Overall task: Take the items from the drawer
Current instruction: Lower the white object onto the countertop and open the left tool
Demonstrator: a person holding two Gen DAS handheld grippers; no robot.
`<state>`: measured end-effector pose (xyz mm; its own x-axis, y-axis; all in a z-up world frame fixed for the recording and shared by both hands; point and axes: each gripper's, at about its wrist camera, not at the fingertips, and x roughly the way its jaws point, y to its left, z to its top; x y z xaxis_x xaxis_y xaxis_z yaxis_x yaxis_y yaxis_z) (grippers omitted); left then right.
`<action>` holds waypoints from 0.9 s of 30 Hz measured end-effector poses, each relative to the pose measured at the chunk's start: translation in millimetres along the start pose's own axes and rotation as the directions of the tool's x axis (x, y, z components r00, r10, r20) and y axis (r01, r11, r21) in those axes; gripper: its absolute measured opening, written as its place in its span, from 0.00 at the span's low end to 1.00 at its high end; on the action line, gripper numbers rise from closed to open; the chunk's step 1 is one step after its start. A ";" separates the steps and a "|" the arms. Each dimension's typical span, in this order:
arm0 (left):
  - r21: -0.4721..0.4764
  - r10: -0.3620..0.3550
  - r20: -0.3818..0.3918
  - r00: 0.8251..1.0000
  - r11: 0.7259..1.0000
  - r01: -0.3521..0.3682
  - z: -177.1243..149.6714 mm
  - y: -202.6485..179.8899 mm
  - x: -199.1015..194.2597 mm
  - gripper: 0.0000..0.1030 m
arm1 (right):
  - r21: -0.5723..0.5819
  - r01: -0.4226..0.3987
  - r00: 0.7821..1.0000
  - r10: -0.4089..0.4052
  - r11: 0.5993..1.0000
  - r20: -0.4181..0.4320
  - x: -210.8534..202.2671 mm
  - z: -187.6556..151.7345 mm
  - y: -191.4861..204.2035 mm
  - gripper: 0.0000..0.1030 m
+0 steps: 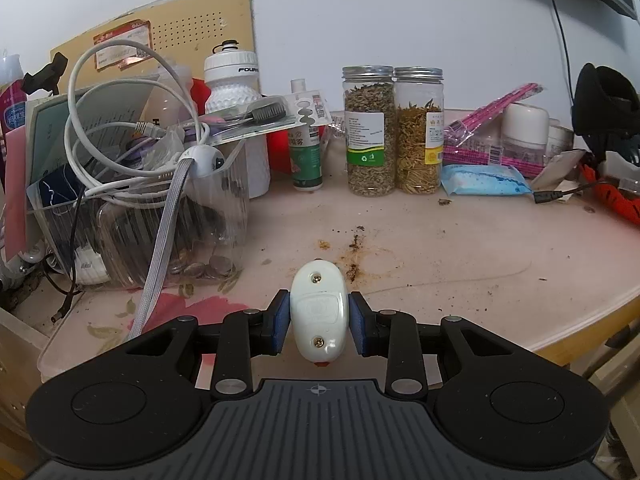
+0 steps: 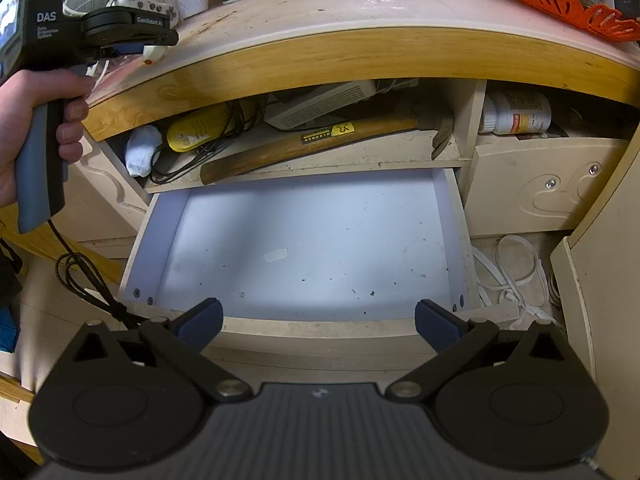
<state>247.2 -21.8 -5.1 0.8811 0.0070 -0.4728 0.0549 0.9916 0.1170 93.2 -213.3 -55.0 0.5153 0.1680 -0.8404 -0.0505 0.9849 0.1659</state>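
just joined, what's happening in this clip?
A person is emptying a drawer with two handheld grippers. The left gripper is shut on a small white oval device, holding it above the cluttered tabletop near two herb jars. The right gripper is open, pointed at the pulled-out drawer, which shows only specks and a small white scrap. A hammer lies on the shelf above it.

Black tool (image 2: pixel 318 322), blue pads (image 2: pixel 202 320)
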 end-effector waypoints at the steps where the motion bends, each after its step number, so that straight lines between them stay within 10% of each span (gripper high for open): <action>1: 0.000 0.000 0.001 1.000 1.000 0.000 -0.1 0.0 -0.1 0.29 | 0.000 0.000 1.000 0.000 1.000 0.000 0.0 0.0 0.1 1.00; 9: 0.020 -0.016 0.024 1.000 1.000 0.016 -0.1 -1.1 -1.1 0.31 | 0.001 -0.003 1.000 0.003 1.000 0.000 0.2 0.2 1.0 1.00; 14: 0.024 0.002 0.081 0.997 1.000 -0.004 2.8 -3.7 -7.3 0.80 | 0.004 -0.004 1.000 0.004 1.000 0.000 0.0 0.2 1.3 1.00; 27: 0.016 0.013 0.044 0.999 1.000 -0.014 5.2 -3.4 -3.3 0.84 | 0.006 -0.009 1.000 0.009 1.000 0.000 0.9 0.4 0.0 1.00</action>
<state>246.5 -25.9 0.6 0.9015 0.0143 -0.4326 0.0504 0.9892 0.1376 94.0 -213.2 -55.5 0.5151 0.1764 -0.8387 -0.0500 0.9831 0.1761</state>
